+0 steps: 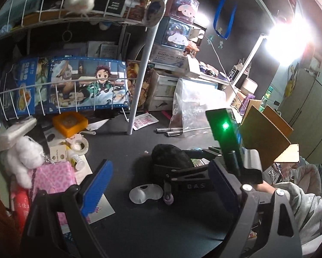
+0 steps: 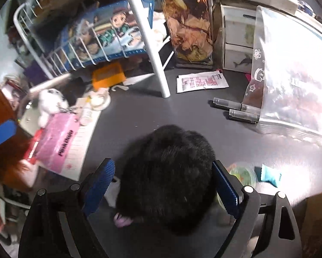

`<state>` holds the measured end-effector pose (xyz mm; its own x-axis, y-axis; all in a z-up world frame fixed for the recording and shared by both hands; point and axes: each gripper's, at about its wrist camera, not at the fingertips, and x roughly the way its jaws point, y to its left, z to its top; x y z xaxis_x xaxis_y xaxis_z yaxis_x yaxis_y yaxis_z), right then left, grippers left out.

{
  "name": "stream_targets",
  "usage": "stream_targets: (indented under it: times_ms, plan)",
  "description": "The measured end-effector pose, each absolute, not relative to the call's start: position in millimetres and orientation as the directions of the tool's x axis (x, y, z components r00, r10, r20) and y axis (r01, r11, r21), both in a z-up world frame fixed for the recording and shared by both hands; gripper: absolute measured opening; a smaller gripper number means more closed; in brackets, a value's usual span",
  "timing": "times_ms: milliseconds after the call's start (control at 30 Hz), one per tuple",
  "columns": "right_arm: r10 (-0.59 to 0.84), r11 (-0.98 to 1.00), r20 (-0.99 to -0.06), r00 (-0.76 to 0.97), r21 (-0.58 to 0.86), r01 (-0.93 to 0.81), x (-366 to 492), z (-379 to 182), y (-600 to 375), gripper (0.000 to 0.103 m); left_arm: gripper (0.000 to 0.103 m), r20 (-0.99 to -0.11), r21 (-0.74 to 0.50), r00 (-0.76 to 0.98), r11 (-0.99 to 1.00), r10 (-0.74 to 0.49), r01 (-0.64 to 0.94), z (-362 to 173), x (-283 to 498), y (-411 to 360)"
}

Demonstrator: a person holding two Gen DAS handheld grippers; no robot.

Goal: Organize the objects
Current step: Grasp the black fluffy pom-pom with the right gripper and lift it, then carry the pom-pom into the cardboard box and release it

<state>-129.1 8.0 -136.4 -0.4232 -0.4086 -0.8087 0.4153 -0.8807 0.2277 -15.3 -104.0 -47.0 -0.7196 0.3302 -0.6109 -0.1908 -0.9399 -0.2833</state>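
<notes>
A black fluffy thing (image 2: 167, 172) lies on the dark desk (image 2: 161, 111), with a pink bit (image 2: 122, 219) showing under its near edge. My right gripper (image 2: 163, 186) is open and straddles it, one blue pad on each side, the fur brushing the right pad. In the left wrist view the same fluffy thing (image 1: 169, 157) sits beyond my left gripper (image 1: 158, 190), which is open and holds nothing. A small clear plastic piece (image 1: 146, 193) lies on the desk between the left fingers. The right tool's black body (image 1: 191, 186) crosses in front of the left gripper.
A white rack leg (image 2: 148, 43) stands behind. Left are a pink packet (image 2: 53, 142), white plush (image 2: 51, 101), tape roll (image 2: 100, 102) and orange box (image 2: 109, 75). Right are a clear bag (image 2: 290, 86), two tubes (image 2: 236, 109) and a cardboard box (image 1: 266, 135). A sleeve (image 1: 307, 204) is lower right.
</notes>
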Motion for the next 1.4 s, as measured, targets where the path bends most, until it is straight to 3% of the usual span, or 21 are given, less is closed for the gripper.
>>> stream_targets:
  times_ms: [67, 267, 700, 800, 933, 1400]
  plan:
    - [-0.401, -0.884, -0.809, -0.429, 0.218, 0.414, -131, -139, 8, 0.07, 0.089, -0.613, -0.289, -0.715, -0.938, 0.335, -0.192, -50, -17, -105]
    - [-0.398, -0.872, -0.799, -0.45, 0.178, 0.456, -120, -131, 12, 0.063, 0.089, -0.627, -0.298, -0.694, -0.932, 0.355, -0.207, -56, -23, -103]
    - [-0.526, -0.723, -0.696, -0.489, 0.062, 0.688, -45, -60, 13, 0.062, 0.088, -0.599, -0.403, -0.588, -0.839, 0.544, -0.366, -50, -38, -66]
    - [-0.537, -0.699, -0.682, -0.497, 0.03, 0.714, -30, -40, 16, 0.062, 0.08, -0.582, -0.404, -0.579, -0.821, 0.571, -0.404, -39, -35, -53]
    - [-0.533, -0.691, -0.669, -0.518, -0.01, 0.723, -14, -17, 26, 0.062, 0.061, -0.558, -0.397, -0.577, -0.802, 0.597, -0.446, -22, -31, -38]
    - [-0.434, -0.776, -0.613, -0.66, -0.117, 0.619, -4, 44, 107, 0.061, 0.056, -0.53, -0.313, -0.535, -0.738, 0.658, -0.598, 43, -57, 49]
